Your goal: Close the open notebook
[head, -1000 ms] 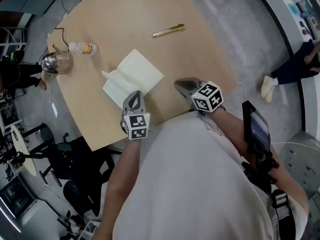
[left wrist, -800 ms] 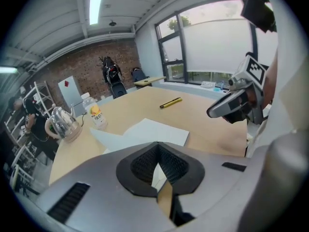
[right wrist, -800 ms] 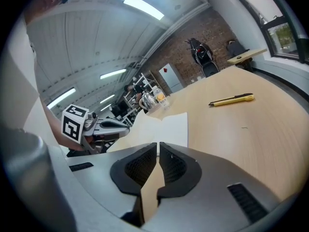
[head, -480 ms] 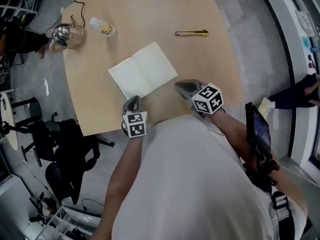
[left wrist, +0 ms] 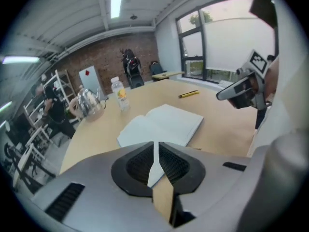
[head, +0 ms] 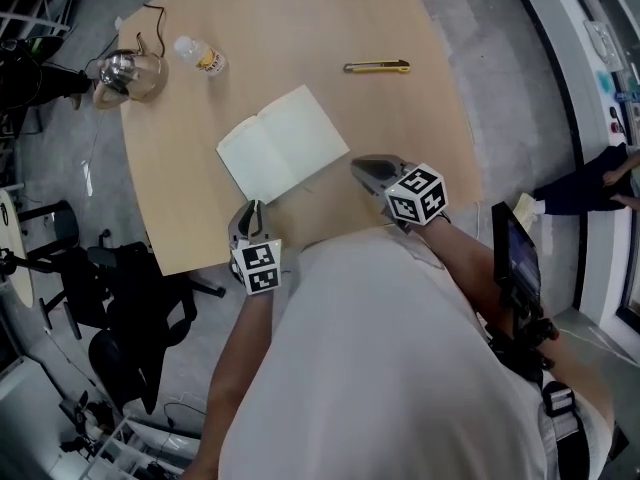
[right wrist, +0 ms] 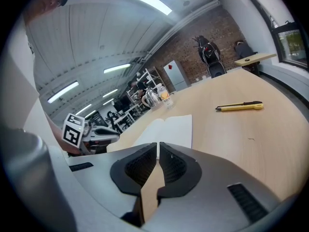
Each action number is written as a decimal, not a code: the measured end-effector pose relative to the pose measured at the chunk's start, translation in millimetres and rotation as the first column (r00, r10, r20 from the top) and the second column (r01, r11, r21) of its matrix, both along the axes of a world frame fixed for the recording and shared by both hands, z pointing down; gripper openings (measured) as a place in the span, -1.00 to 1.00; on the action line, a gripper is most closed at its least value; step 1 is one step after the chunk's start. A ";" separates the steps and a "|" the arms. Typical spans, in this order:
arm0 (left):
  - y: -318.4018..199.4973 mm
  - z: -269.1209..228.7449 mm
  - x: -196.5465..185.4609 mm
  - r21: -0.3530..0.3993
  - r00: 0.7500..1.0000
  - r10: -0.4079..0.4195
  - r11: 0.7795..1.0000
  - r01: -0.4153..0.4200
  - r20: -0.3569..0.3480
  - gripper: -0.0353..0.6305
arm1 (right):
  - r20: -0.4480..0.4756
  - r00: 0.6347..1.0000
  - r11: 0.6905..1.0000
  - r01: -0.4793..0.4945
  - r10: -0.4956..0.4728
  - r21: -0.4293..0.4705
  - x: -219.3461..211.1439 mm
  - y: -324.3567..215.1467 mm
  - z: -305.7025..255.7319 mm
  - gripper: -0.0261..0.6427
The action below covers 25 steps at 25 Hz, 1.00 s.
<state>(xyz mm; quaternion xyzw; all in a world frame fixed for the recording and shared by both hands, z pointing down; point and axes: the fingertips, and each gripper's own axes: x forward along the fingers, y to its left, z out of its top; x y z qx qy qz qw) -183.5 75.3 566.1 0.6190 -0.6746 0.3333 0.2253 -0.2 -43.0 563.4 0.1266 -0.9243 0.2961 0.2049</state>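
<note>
The open notebook (head: 283,144) lies flat with blank white pages up on the round wooden table (head: 300,18). It also shows in the left gripper view (left wrist: 161,124) and the right gripper view (right wrist: 169,129). My left gripper (head: 248,213) hovers at the table's near edge, just short of the notebook's near corner. Its jaws (left wrist: 155,149) are shut with nothing between them. My right gripper (head: 360,166) hangs to the right of the notebook, apart from it. It is also shut (right wrist: 158,146) and empty.
A yellow utility knife (head: 376,66) lies far right of the notebook. A metal kettle (head: 125,73) and a small bottle (head: 198,55) stand at the far left edge. Black office chairs (head: 130,288) stand on the floor left of the table.
My left gripper has drawn back from the notebook's near edge toward the table's near rim and rolled a little. The right gripper has shifted only slightly. The notebook has stayed open.
</note>
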 end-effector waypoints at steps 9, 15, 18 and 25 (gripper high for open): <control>-92.5 10.2 119.6 -0.059 0.841 0.537 0.843 -0.534 0.060 -0.70 | 0.019 0.993 0.993 -0.120 0.121 -0.013 27.6 -6.9 1.4 -0.84; -118.1 66.3 143.8 -0.259 0.739 0.672 0.724 -0.639 0.054 -0.50 | 0.008 0.970 0.970 -0.241 0.242 -0.020 70.0 -10.6 2.7 -0.84; -126.3 78.1 150.2 -0.312 0.703 0.708 0.684 -0.659 0.065 -0.50 | -0.002 0.950 0.950 -0.312 0.312 -0.029 93.5 -10.0 5.7 -0.84; -136.5 92.7 156.1 -0.373 0.669 0.740 0.640 -0.672 0.065 -0.50 | -0.007 0.909 0.908 -0.416 0.417 -0.046 127.0 -5.2 8.7 -0.84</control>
